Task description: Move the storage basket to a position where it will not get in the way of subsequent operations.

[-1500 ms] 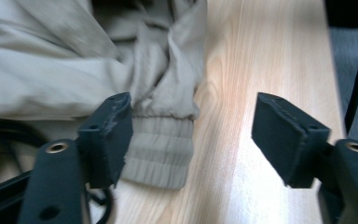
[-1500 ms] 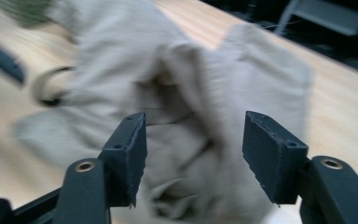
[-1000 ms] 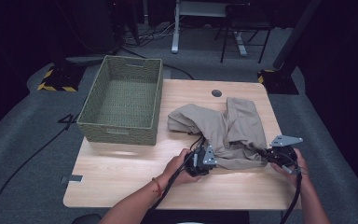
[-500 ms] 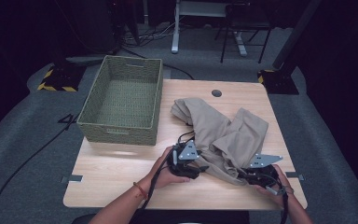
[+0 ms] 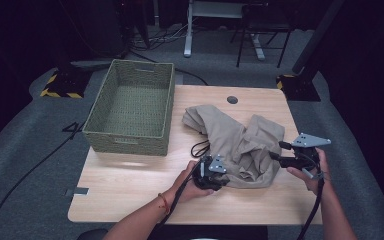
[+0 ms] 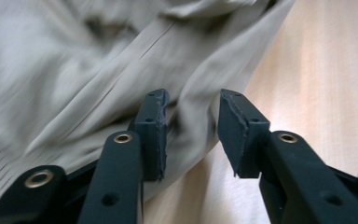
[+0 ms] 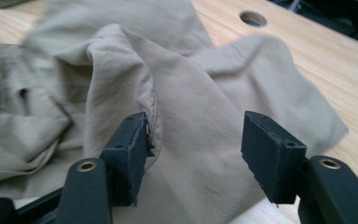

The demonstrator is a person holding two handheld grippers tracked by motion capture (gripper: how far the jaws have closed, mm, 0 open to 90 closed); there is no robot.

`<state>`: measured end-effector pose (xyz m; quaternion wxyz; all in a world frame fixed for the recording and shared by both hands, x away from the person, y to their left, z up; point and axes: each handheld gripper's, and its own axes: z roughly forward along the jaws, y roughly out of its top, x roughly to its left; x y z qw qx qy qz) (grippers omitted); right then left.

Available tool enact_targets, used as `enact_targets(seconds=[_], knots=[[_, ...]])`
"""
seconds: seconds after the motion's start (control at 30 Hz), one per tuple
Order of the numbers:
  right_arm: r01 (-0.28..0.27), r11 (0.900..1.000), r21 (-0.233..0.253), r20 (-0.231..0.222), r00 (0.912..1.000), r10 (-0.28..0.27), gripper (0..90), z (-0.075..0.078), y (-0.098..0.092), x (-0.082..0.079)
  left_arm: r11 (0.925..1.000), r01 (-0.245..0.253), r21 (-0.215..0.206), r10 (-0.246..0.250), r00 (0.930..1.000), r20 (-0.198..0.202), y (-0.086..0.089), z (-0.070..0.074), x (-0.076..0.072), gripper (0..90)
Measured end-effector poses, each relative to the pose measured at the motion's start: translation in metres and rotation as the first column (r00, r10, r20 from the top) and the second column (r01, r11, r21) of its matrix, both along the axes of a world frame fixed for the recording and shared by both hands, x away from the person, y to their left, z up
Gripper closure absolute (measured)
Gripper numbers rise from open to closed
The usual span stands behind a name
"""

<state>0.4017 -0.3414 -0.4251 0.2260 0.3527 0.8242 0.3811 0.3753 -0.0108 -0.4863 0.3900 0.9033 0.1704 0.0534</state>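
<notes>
From above, we are seeing the tan garment (image 5: 237, 145) lying crumpled on the wooden table (image 5: 130, 185), just right of the woven basket (image 5: 132, 112); the left gripper (image 5: 215, 172) is meeting the garment's near edge, the right gripper (image 5: 280, 152) its right side. Along the left gripper (image 6: 191, 121), its jaws are standing apart over the garment's (image 6: 88, 60) edge. Along the right gripper (image 7: 193, 144), its jaws are gaping wide, one touching a fold of the garment (image 7: 182, 93).
</notes>
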Motion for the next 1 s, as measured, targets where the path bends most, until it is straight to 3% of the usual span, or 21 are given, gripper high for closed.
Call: enact_targets(seconds=[0.1, 0.2, 0.23, 0.37, 0.47, 0.57, 0.8, 0.87, 0.93, 1.0], knots=[[0.049, 0.999, 0.023, -0.017, 0.9987, -0.048, 42.0, -0.009, -0.005, 0.01, 0.9994, -0.021, 0.027, 0.021, 0.9998, -0.003, 0.005, -0.006, 0.006, 66.5], [0.06, 0.998, -0.028, -0.071, 0.9956, -0.061, 47.1, -0.028, -0.004, 0.018, 0.9979, -0.055, 0.033, 0.055, 0.9985, -0.004, 0.009, -0.008, 0.009, 66.2], [0.058, 0.998, -0.035, -0.092, 0.9939, -0.061, 53.6, -0.035, -0.003, 0.018, 0.9974, -0.066, 0.027, 0.066, 0.9978, -0.002, 0.01, -0.008, 0.009, 65.4], [0.004, 0.999, -0.046, -0.146, 0.9892, -0.011, 68.0, -0.056, 0.002, 0.011, 0.9979, -0.059, 0.027, 0.058, 0.9973, 0.045, 0.016, 0.001, 0.001, 59.6], [-0.043, 0.999, 0.023, -0.187, 0.9813, 0.046, 71.4, -0.064, 0.009, -0.001, 0.9963, -0.086, 0.001, 0.085, 0.9947, 0.057, 0.028, 0.003, -0.002, 53.8], [-0.091, 0.996, 0.025, -0.195, 0.9762, 0.094, 71.6, -0.067, 0.028, -0.014, 0.9948, -0.101, -0.009, 0.101, 0.9921, 0.074, 0.039, 0.006, -0.007, 45.3], [-0.152, 0.988, 0.018, -0.182, 0.9715, 0.152, 68.2, -0.068, 0.061, -0.038, 0.9877, -0.134, -0.081, 0.141, 0.9856, 0.092, 0.055, 0.022, -0.017, 36.5], [-0.168, 0.986, 0.017, -0.192, 0.967, 0.168, 64.6, -0.067, 0.07, -0.045, 0.9869, -0.14, -0.079, 0.148, 0.9844, 0.096, 0.054, 0.022, -0.017, 34.9], [-0.183, 0.983, 0.01, -0.189, 0.9651, 0.181, 54.8, -0.065, 0.078, -0.051, 0.9895, -0.131, -0.062, 0.136, 0.9872, 0.083, 0.051, 0.019, -0.015, 35.7], [-0.202, 0.979, 0.008, -0.173, 0.9644, 0.2, 46.9, -0.062, 0.082, -0.055, 0.9911, -0.129, -0.034, 0.131, 0.9887, 0.073, 0.048, 0.014, -0.013, 42.6]])
